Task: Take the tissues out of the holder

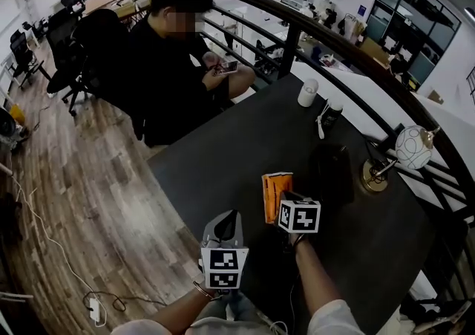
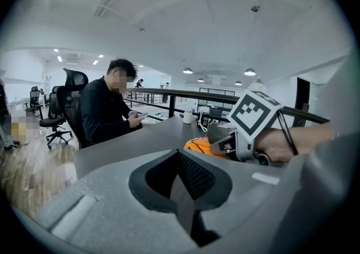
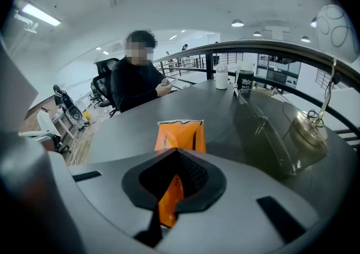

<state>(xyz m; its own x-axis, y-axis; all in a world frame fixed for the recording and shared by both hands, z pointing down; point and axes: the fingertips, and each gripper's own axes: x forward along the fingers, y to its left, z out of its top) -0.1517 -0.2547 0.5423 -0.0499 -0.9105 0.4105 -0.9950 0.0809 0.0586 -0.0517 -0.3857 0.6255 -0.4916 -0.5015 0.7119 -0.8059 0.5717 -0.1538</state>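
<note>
Now, orange tissue pack (image 3: 180, 134) clamped in the right gripper (image 3: 175, 175).
It's over the dark table (image 1: 245, 140) beside the murky, see-through holder (image 3: 278, 129), lower end hidden behind the jaws; left gripper (image 2: 181, 175) pinched shut, empty.

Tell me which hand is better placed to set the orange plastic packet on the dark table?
Right: the right gripper is shut on the orange plastic packet above the dark table; the left gripper is shut, empty.

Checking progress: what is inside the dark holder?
The holder shows nothing through its tinted wall; its darker depths are unclear. The orange tissue pack is outside, pinched in the right gripper.
</note>
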